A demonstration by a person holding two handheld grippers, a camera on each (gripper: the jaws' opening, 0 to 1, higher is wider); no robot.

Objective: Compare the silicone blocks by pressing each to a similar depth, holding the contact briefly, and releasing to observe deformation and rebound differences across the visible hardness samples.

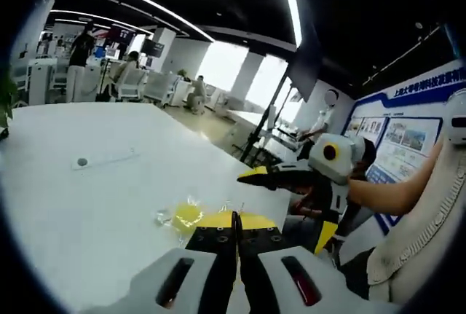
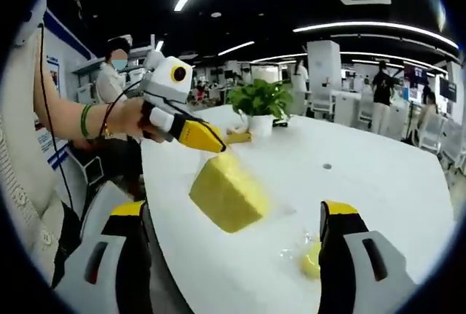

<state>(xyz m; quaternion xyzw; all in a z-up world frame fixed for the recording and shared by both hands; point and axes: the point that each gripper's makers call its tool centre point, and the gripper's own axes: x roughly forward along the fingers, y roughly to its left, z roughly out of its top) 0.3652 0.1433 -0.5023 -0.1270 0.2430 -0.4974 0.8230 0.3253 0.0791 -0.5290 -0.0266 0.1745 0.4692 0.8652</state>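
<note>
A big yellow silicone block (image 2: 227, 194) hangs tilted, one corner down, just above the white table (image 2: 364, 183). My left gripper (image 2: 220, 150) comes in from the left, shut at the block's top corner. In the left gripper view its jaws (image 1: 234, 216) are pressed together with no gap. A smaller yellow piece in clear wrap (image 1: 186, 216) lies on the table beside them, also seen as a yellow lump (image 2: 309, 259) by my right jaw. My right gripper (image 2: 233, 208) is wide open, one jaw on each side of the block without touching it. The right gripper (image 1: 278, 214) also shows open.
A potted plant (image 2: 258, 103) stands at the table's far end. A small round disc (image 1: 82, 162) lies on the table (image 1: 87, 205) next to a clear strip. The person's forearm (image 2: 73, 121) is at the table edge. Chairs, desks and people fill the background.
</note>
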